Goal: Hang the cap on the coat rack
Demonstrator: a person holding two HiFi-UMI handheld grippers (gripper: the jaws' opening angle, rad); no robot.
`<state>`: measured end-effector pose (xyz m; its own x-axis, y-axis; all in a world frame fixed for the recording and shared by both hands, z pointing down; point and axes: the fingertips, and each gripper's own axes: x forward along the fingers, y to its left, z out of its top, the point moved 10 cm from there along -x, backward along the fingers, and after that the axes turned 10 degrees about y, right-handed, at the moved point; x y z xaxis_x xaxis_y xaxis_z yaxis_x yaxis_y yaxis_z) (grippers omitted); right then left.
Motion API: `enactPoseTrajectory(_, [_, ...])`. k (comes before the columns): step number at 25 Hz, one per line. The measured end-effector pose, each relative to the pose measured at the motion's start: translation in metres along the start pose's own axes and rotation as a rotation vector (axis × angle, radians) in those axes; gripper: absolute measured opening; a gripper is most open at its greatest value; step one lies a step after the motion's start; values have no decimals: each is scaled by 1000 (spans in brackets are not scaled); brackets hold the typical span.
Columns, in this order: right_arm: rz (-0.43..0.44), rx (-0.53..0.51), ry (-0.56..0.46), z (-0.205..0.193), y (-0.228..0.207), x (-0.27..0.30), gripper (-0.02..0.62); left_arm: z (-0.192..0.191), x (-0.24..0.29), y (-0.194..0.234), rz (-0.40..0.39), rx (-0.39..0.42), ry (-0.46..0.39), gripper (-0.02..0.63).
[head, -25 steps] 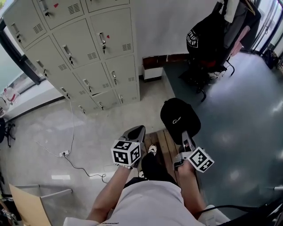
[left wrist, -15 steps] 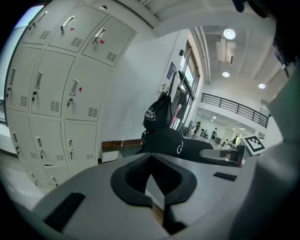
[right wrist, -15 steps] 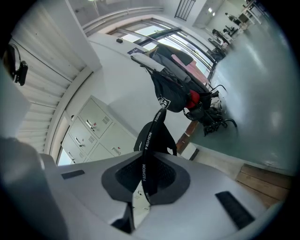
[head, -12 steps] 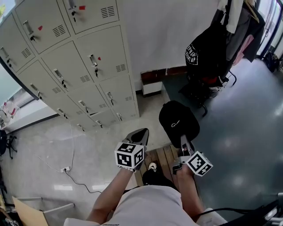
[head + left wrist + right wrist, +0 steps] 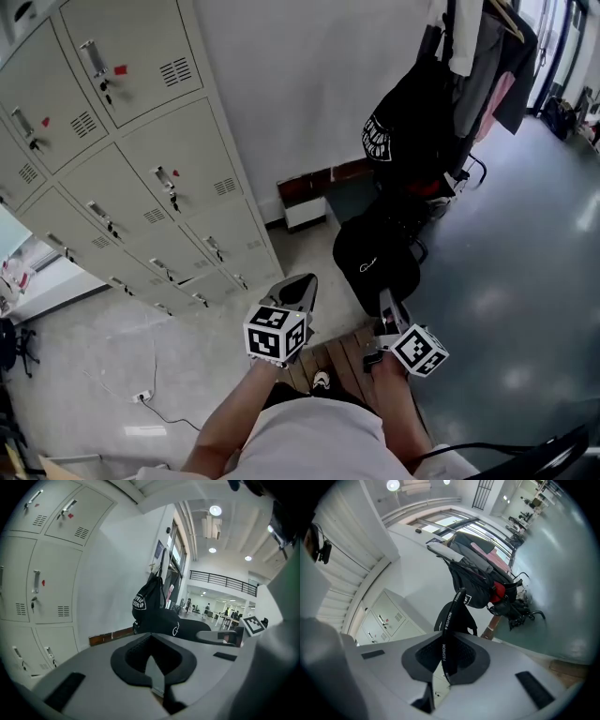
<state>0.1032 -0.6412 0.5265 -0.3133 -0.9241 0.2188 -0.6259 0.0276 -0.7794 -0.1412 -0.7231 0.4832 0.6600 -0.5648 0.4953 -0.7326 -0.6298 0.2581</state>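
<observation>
The black cap (image 5: 375, 258) hangs from my right gripper (image 5: 386, 307), which is shut on its strap (image 5: 445, 641) printed "FASHION". The cap's crown (image 5: 457, 617) shows just past the jaws in the right gripper view. It hangs close in front of the coat rack (image 5: 450, 56), which carries a black bag (image 5: 403, 131) and several garments. My left gripper (image 5: 298, 287) is beside the cap on its left, shut and empty. In the left gripper view the cap (image 5: 180, 627) and the bag (image 5: 149, 603) lie ahead to the right.
Grey lockers (image 5: 122, 159) line the wall at the left. A dark base with legs (image 5: 441, 187) stands under the coat rack. A wooden pallet (image 5: 342, 361) lies at my feet, and a cable with a socket strip (image 5: 141, 398) lies on the floor at the left.
Both grippers and the cap have moved forward toward the coat rack, which now looms larger and nearer. The grip on the strap is unchanged.
</observation>
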Motion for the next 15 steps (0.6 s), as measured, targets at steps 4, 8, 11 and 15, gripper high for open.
enactPoseTrajectory(4, [19,-28,-47,26,3,10,20,32,15,-8,-32,56,-22,3])
enactPoseTrajectory(8, [27,-51,-107,52,11,20,20,62,29,-9,-76,87,-37,3])
enactPoseTrajectory(11, [28,-74,-151,72,20,29,20,84,41,-10,-121,106,-44,3])
enactPoseTrajectory(15, [34,-119,-224,107,37,49,20,119,64,-8,-196,139,-60,3])
